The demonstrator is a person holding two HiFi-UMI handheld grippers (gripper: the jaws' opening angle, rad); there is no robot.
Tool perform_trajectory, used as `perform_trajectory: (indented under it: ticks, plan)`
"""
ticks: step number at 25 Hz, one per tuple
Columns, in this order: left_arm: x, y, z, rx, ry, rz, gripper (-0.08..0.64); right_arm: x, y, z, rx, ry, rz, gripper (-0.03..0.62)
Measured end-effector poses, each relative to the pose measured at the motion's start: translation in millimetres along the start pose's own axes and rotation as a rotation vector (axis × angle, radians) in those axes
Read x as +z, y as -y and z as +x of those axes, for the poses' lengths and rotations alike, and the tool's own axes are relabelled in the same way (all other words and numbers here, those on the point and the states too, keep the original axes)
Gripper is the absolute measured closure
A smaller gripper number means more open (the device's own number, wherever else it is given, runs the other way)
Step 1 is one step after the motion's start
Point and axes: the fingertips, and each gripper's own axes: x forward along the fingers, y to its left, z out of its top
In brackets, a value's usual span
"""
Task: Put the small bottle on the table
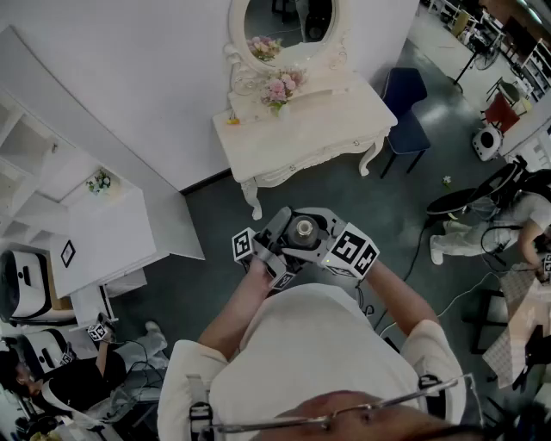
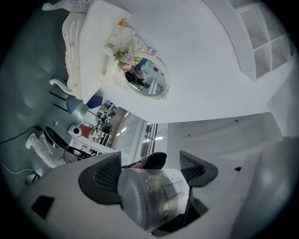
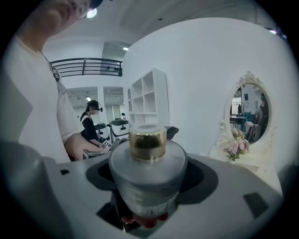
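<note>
**Small bottle held in mid-air, well apart from the desk**

My right gripper [image 3: 148, 161] is clamped on the small bottle [image 1: 303, 229], upright, with its gold cap [image 3: 147, 142] on. The left gripper [image 2: 148, 173] stands spread wide around it. I judge it to be frosted glass: stiff, slippery, breakable. Grip the broad body. I cannot make out its contents. The white desk [image 1: 331, 129] lies ahead.

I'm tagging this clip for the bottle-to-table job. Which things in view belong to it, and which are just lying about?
In the job: small bottle; right gripper and left gripper, both with it between their jaws; white dressing table, the likely target.
Just around: oval mirror; pink flowers; blue chair; white shelf unit.
</note>
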Motion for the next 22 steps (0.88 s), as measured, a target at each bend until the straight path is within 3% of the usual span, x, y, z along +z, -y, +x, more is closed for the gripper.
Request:
perform_trajectory:
  ticks: [22]
  plan:
    - [8.2,9.5,-30.6,0.022,-0.034,-0.057,0.175,-1.1,-17.0,30.4,-0.052,-0.017,0.044,0.244]
